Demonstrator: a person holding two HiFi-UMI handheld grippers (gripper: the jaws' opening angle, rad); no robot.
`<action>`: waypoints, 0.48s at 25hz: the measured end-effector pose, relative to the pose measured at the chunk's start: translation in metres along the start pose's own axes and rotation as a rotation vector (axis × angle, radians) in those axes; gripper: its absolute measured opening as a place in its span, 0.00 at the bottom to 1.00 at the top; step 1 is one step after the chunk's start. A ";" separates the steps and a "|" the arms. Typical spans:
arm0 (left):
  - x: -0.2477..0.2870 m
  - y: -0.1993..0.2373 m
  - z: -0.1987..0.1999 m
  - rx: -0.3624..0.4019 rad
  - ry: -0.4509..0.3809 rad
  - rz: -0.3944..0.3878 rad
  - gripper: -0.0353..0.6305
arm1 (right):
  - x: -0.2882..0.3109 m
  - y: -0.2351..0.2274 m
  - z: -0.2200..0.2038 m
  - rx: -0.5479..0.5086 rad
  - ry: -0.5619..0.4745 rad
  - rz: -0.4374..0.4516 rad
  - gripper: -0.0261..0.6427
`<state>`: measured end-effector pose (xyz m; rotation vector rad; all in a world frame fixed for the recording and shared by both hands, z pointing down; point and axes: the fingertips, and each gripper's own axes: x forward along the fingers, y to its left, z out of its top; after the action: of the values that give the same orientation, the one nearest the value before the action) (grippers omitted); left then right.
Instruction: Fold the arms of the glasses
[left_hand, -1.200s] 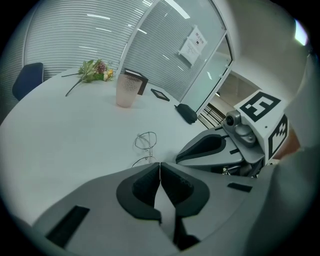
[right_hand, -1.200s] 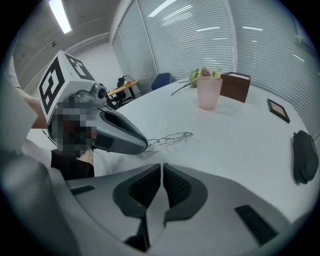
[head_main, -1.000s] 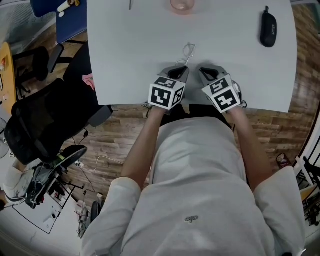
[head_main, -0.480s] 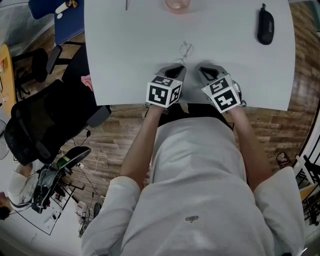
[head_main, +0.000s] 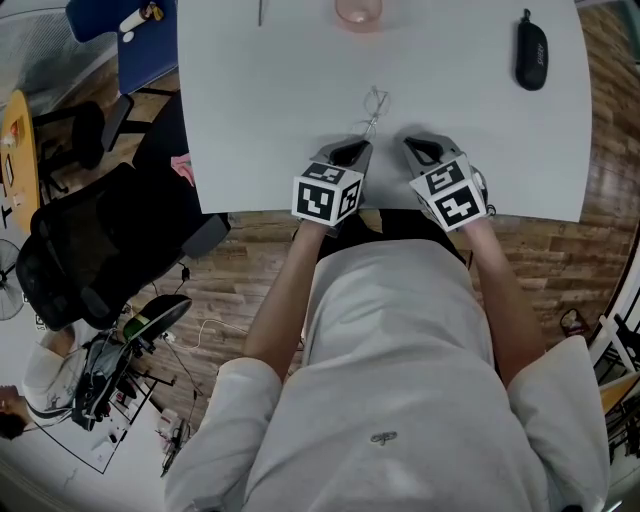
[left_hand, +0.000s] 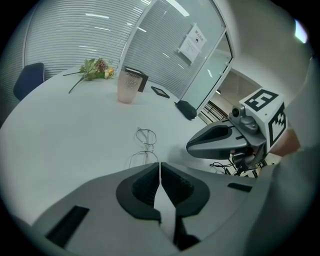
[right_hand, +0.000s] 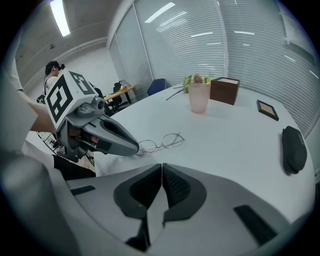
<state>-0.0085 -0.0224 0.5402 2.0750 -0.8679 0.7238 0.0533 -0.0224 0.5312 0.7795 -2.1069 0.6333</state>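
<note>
The glasses (head_main: 375, 104) are lying on the white table (head_main: 250, 110), a thin wire frame with both lenses flat, one lens nearer the person than the other; their arms are too fine to make out, so I cannot tell whether either is folded; in my judgement the folding is not yet under way, and this is the approach.

The left gripper (head_main: 352, 150) is hanging just short of the near lens, nose pointing down toward it; in the right gripper view its tip is sitting just beside the frame, touching or not I cannot tell; its jaws are pressing together with nothing between them. The right gripper (head_main: 420, 148) is hovering near, to the right of the glasses and apart from them; its jaws are closing, the pads meeting on nothing.

The next move, as I judge it, is calling for one gripper to part its jaws and steady the frame at the bridge or a lens rim, while the other is nudging an arm inward at its hinge; the wire looks light and is likely to be sliding on the smooth top.
</note>
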 end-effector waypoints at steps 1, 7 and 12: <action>-0.003 0.000 0.000 0.006 0.001 -0.002 0.09 | -0.001 0.000 0.001 0.006 -0.007 -0.007 0.05; -0.024 0.001 0.001 0.057 -0.001 -0.024 0.09 | -0.011 0.003 0.009 0.046 -0.059 -0.061 0.05; -0.043 0.002 0.006 0.108 -0.020 -0.057 0.09 | -0.023 0.015 0.015 0.075 -0.105 -0.124 0.05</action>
<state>-0.0348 -0.0136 0.5062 2.1964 -0.7924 0.7345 0.0471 -0.0150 0.5014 0.9970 -2.1190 0.6191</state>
